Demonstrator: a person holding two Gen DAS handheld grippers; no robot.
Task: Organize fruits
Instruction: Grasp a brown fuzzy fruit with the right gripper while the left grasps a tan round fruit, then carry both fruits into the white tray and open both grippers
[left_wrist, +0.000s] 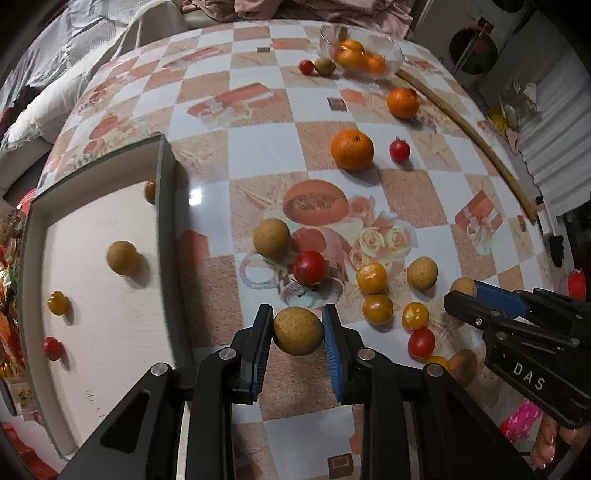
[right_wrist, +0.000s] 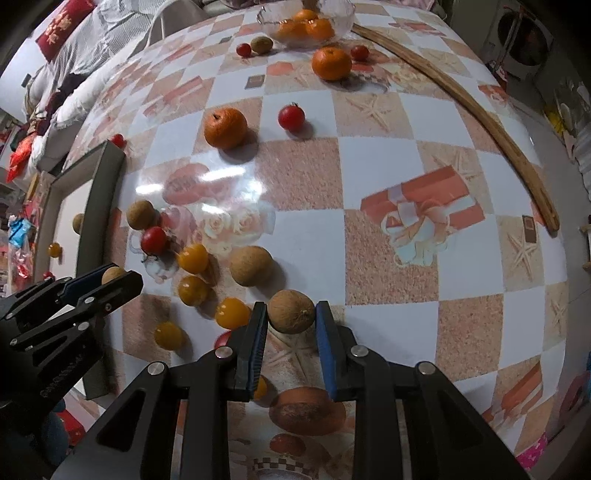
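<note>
Glass bowl of oranges

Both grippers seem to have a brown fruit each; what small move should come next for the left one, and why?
Probably carry the round tan-brown fruit, clamped in the left gripper, leftward over the grey-rimmed white tray and release it. A similar brown fruit already lies there, so the tray looks like the sorting spot. The right gripper grips its own brown fruit.
</note>
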